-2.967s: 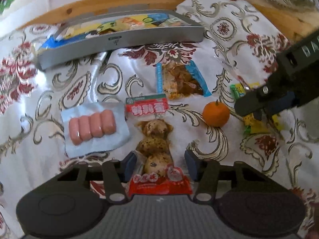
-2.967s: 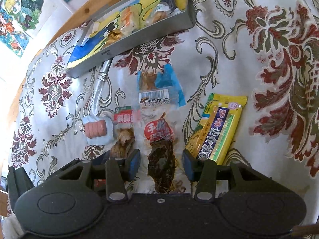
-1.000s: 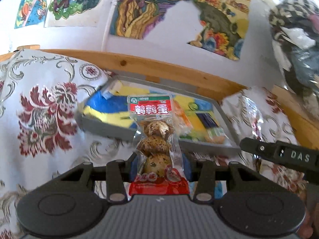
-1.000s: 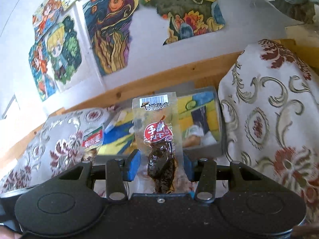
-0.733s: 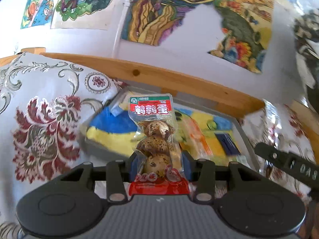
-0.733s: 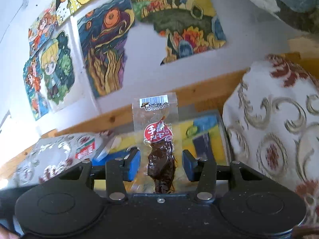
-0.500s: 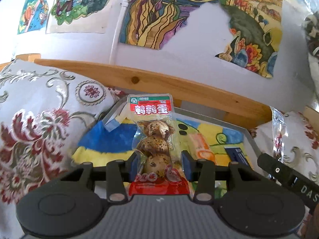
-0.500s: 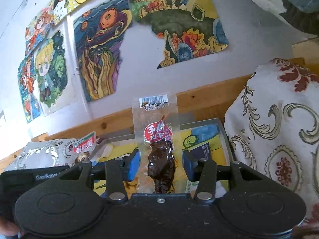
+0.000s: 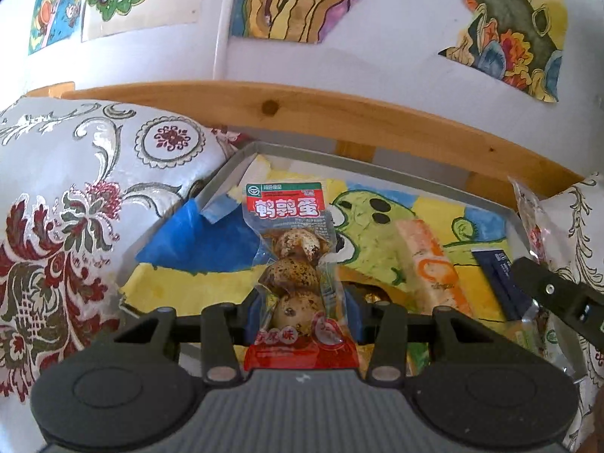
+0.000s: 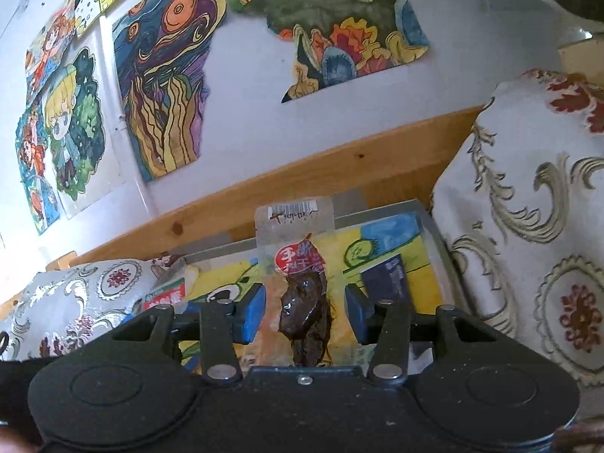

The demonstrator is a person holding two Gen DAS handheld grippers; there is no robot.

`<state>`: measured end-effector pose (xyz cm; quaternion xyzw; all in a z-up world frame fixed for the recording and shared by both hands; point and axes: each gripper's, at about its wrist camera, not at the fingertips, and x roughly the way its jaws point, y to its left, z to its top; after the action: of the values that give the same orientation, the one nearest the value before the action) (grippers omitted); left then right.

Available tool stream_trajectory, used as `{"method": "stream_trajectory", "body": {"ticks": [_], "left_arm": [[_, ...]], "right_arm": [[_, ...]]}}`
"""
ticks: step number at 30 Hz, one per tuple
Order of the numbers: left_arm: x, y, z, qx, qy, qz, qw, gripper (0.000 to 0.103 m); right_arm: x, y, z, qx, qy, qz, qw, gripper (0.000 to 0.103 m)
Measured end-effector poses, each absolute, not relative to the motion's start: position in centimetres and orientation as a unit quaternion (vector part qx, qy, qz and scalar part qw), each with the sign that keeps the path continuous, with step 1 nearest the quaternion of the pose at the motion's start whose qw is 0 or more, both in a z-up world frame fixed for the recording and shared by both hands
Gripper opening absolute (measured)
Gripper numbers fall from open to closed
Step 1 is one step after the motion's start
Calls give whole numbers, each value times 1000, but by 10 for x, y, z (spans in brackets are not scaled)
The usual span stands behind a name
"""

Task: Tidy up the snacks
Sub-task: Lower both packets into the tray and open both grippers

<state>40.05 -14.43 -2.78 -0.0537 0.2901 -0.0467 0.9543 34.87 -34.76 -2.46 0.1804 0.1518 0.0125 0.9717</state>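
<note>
- My left hand-held gripper [image 9: 304,311]: clamped on quail-egg pack [image 9: 294,260], above grey tray [image 9: 362,166].
- My right hand-held gripper [image 10: 305,313]: clamped on dried-meat pack [image 10: 302,287], over the same tray.

Showing black left tongs [image 9: 302,311] and right tongs [image 10: 305,311], both carrying blue pads [image 10: 252,313], silver screws, round discs.

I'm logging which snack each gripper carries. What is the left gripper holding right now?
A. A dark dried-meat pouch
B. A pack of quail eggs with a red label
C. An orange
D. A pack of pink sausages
B: in the left wrist view, the left gripper is shut on the quail egg pack, three speckled eggs under a red label, held above the grey tray.
</note>
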Motion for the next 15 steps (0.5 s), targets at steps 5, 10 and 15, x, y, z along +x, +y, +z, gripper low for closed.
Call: {"method": "stream_trajectory", "body": {"ticks": [5,10,15], "left_arm": [[403,-143,-30,-39,297,-51,953,48],[406,-143,-31,-36,297,-51,953,48],[409,-145,-33,-37,300,-54,952,51]], "right_arm": [[360,-338,-29,179,163,24,970,48],[369,-335,-39,188,184,24,965,48],[373,-335,-40,184,190,17,964,49]]}}
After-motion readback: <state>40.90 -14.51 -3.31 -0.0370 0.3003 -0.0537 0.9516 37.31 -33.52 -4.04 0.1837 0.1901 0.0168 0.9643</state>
